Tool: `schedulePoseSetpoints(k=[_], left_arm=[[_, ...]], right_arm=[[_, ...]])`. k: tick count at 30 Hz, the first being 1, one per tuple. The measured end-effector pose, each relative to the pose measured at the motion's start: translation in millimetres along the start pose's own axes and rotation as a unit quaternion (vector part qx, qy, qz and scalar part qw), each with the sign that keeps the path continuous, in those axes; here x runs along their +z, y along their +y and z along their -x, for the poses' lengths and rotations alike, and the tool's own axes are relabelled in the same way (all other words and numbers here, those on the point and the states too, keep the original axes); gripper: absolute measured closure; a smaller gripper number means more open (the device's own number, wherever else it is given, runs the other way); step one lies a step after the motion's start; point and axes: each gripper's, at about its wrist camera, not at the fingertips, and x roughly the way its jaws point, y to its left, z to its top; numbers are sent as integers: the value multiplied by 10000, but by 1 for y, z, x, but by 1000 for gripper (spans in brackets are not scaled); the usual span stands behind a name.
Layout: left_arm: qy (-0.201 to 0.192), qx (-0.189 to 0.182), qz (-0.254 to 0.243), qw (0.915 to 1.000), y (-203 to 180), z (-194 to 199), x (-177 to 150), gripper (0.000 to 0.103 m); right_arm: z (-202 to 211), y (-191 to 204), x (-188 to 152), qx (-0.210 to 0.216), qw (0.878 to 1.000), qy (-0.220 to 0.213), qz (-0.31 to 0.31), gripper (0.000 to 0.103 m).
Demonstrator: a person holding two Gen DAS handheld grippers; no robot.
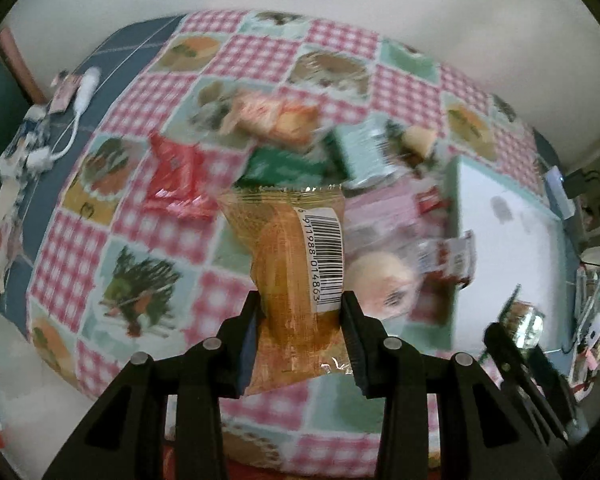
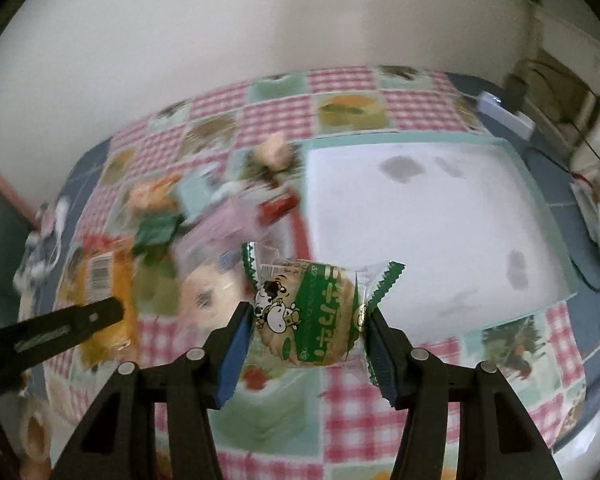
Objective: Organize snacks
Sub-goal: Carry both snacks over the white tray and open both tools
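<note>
Between the fingers of the left gripper (image 1: 302, 320) hangs an orange snack packet (image 1: 290, 264) with a barcode label down its right side, pinched at its lower half, both pads pressing its sides; its crimped top edge points away from the fingers. It is lifted clear of the desk (image 1: 156, 236), which wears a pink-checked cloth with food pictures.

Beyond those fingertips lies a blurred heap of other snacks (image 1: 300, 148): a red packet (image 1: 178, 178) off to the left of the fingers, green and pale-green packets straight ahead, an orange-and-white one farther still. Just to the right of the fingers sits a round pale bun in clear wrap (image 1: 380, 280), and farther right a white tray with a mint-green rim (image 1: 512, 240).

The right gripper (image 2: 308, 328) pinches a round cracker packet (image 2: 314, 312), green and white with a cartoon cow, the fingers closed on its sides and the zigzag wrapper ends sticking out past both pads. It too is held above the cloth. Ahead and to the right of these fingers is the same white tray (image 2: 420, 216), bare apart from grey smudges; ahead and to the left is the snack heap (image 2: 204, 208). Far left, the other gripper's finger shows against the orange packet (image 2: 116, 280).
</note>
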Motion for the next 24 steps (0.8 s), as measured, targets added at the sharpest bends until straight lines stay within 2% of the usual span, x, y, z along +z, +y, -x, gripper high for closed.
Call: schedulePoseSetpoints(k=[2, 6, 10, 12, 24], left_arm=[[1, -58, -97, 9999, -19, -2, 5, 62], [78, -253, -288, 9992, -58, -12, 16, 62], [22, -418, -592, 9974, -100, -22, 28, 62], [4, -398, -706, 9967, -115, -30, 32, 64], [-86, -806, -1274, 9885, -186, -67, 68, 63]], right_arm=[[-8, -12, 9, -34, 9997, 17, -256, 45], [-14, -29, 27, -372, 9982, -160, -432, 45], [-30, -49, 44, -297, 9965, -74, -782, 45], [-36, -58, 55, -435, 9951, -102, -881, 45], [-85, -113, 102, -874, 9847, -36, -1508, 45]])
